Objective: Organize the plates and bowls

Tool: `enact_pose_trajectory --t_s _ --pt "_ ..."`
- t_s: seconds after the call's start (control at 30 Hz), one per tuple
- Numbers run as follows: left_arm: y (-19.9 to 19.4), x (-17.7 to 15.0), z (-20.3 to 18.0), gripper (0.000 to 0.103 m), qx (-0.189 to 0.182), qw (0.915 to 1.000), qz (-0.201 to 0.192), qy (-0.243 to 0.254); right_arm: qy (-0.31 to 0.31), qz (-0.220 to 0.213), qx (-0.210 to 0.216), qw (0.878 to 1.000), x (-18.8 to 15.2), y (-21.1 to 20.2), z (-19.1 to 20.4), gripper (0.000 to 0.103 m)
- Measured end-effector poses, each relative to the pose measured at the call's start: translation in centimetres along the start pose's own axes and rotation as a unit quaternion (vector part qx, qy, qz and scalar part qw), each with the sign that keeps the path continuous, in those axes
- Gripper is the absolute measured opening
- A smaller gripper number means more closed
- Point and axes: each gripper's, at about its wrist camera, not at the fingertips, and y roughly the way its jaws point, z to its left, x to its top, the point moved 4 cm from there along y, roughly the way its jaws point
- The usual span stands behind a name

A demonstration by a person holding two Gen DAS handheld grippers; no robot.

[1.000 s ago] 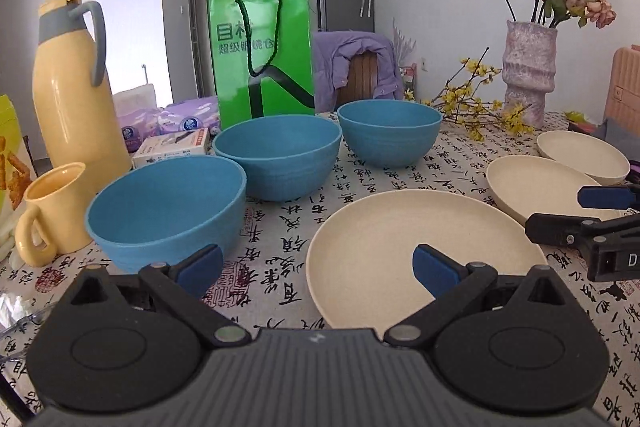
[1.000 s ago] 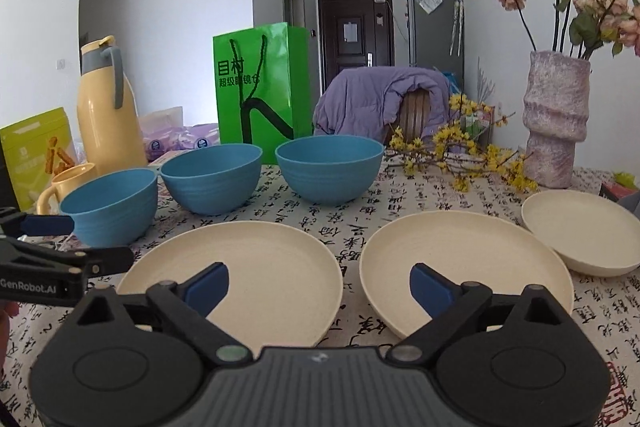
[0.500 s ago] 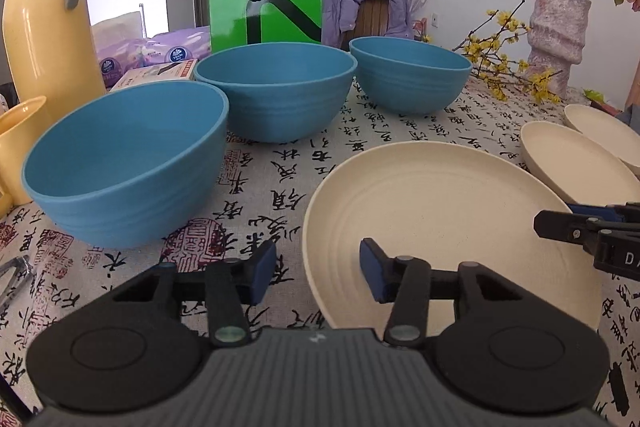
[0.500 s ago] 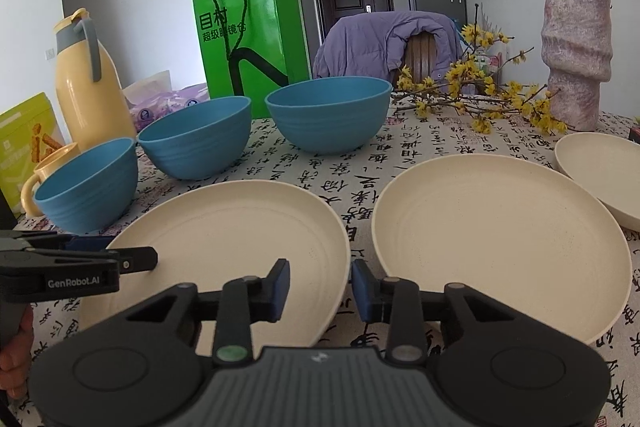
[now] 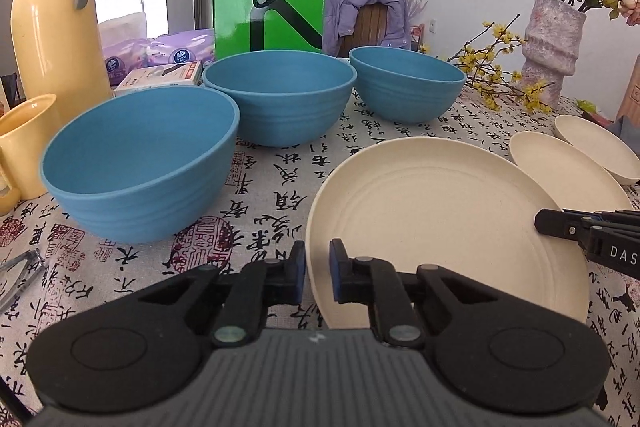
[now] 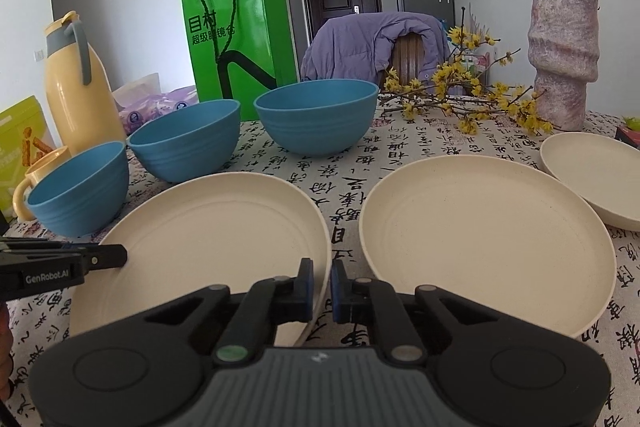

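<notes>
Now left gripper (image 5: 318, 277) pinching plate (image 5: 440, 227) rim, right gripper (image 6: 322, 291) opposite rim

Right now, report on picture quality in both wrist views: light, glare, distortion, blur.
Left wrist view: bright daylight behind the yellow jug washes out the background; fisheye bends the edges; bowls and plates sharp. Right wrist view: even light, dark corners from the lens, the vase and walls bowed, the green bag glossy; nothing blurred.

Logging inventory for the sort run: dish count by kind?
Blue bowls: 3
Cream plates: 3
Total: 6
</notes>
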Motion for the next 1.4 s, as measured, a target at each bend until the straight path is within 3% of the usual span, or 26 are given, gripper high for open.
enact_pose_trajectory --t_s 0.5,0.77,1.07,1.4 --pt "-8.0 -2.5 -1.7 0.012 -0.008 0.9997 -0.021 -0.002 0.003 -0.024 -0.007 1.000 -2.2 -8.6 1.4 0.008" --pt "-11.0 -5.1 -5.2 0.012 -0.028 0.9994 -0.017 -0.004 0.010 -0.033 -0.025 0.999 -5.0 -13.4 0.1 0.008" --pt "-10.5 -7.1 -13.6 0.012 -0.077 0.9968 0.002 0.022 0.044 -0.034 -0.078 0.995 -8.0 -17.6 -7.2 0.008" --pt "-8.6 -7.3 -23.2 0.013 -0.122 0.9918 0.014 0.034 0.061 -0.023 -0.136 0.989 -9.2 -19.9 -16.6 0.010"
